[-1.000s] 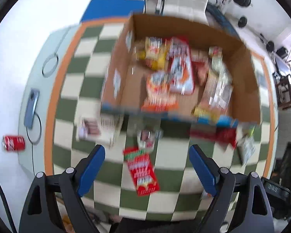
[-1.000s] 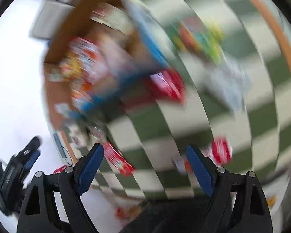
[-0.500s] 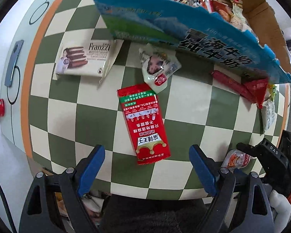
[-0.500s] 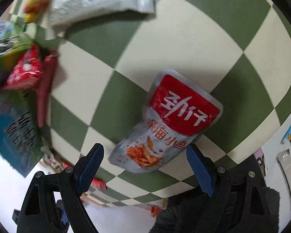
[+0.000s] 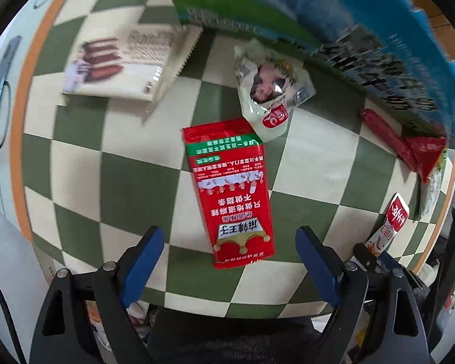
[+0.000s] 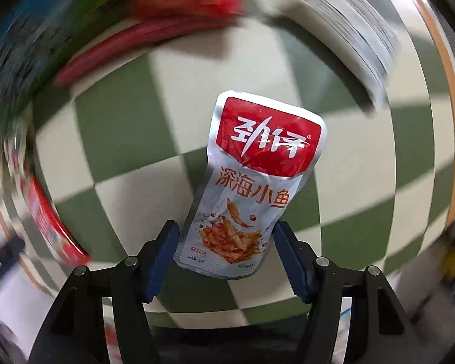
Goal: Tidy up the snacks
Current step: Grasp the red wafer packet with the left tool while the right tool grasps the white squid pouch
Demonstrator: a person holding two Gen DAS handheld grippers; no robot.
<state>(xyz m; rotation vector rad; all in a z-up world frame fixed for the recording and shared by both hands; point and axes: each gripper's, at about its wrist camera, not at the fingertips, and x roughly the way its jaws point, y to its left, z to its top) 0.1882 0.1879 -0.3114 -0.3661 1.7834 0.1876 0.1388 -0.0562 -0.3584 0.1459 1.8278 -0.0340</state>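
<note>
Green-and-cream checked tablecloth (image 5: 130, 182) with orange border carries scattered snack packets (image 5: 230, 194).

The left claw (image 5: 229, 256) points steeply down, its blue fingers (image 5: 141, 262) spread wide with nothing gripped; the right claw (image 6: 224, 250), likewise tipped down, has just been closing its jaws.

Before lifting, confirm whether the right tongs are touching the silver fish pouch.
Cannot tell. In the right wrist view the right tongs, just closing, flank the silver fish pouch; no clear gap or press shows.
</note>
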